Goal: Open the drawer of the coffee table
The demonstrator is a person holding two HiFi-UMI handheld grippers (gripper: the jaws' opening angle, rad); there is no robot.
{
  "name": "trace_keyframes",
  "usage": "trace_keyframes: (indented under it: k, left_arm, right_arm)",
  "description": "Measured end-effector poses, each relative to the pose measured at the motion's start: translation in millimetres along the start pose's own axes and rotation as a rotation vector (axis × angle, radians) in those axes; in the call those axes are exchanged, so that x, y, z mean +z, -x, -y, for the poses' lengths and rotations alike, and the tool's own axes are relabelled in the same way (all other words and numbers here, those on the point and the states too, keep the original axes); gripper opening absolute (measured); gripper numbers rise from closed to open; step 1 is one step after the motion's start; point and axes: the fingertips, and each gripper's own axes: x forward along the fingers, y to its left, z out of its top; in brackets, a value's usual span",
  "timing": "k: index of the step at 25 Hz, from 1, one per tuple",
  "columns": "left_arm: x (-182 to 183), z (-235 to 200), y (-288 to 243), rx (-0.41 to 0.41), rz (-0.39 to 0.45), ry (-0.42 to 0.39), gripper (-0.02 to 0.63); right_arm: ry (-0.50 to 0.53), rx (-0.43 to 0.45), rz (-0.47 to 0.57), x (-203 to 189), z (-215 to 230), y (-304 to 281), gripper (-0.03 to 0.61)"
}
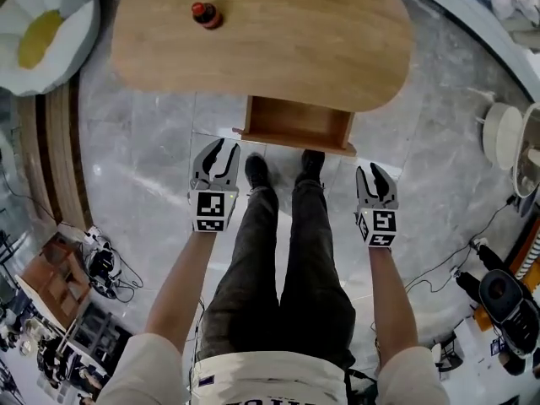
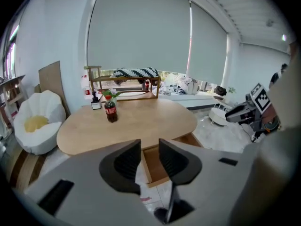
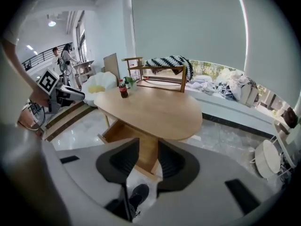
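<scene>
Drawer (image 1: 297, 125) of the coffee table (image 1: 278, 32): pulled out from under the tabletop's near edge, long axis along that edge, so the opening appears done. Left gripper (image 1: 219, 152): jaws a narrow gap apart, nothing between them. Right gripper (image 1: 373, 174): likewise slightly parted and empty. The drawer lies ahead of and between both, about equally near each. Bottle (image 1: 207, 14), far left edge: red label, print unreadable.

The head view looks steeply down on the tabletop (image 1: 278, 40) and drawer (image 1: 297, 123); the left gripper view and right gripper view face both from nearby, slightly above.
</scene>
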Motion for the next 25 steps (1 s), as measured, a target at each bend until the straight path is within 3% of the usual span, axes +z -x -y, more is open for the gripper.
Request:
trace_keyframes:
  k: [7,15,25]
  left_arm:
    - [73.0,-11.5,70.0,-0.007,0.022,-0.009,0.084]
    - [134.7,-7.8,139.9,-0.069,0.07,-0.012,0.055]
    - [180.2,-19.5,204.2,-0.112,0.123,-0.03,0.021]
  right_arm:
    - [-0.041,-0.039,0.043,74.3,-15.1,73.4,0.072]
    - [-0.057,-0.068,0.091,136.5,-50.5,139.9,0.041]
    - [-0.121,-0.134,0.165,187.7,-73.4,218.8,0.02]
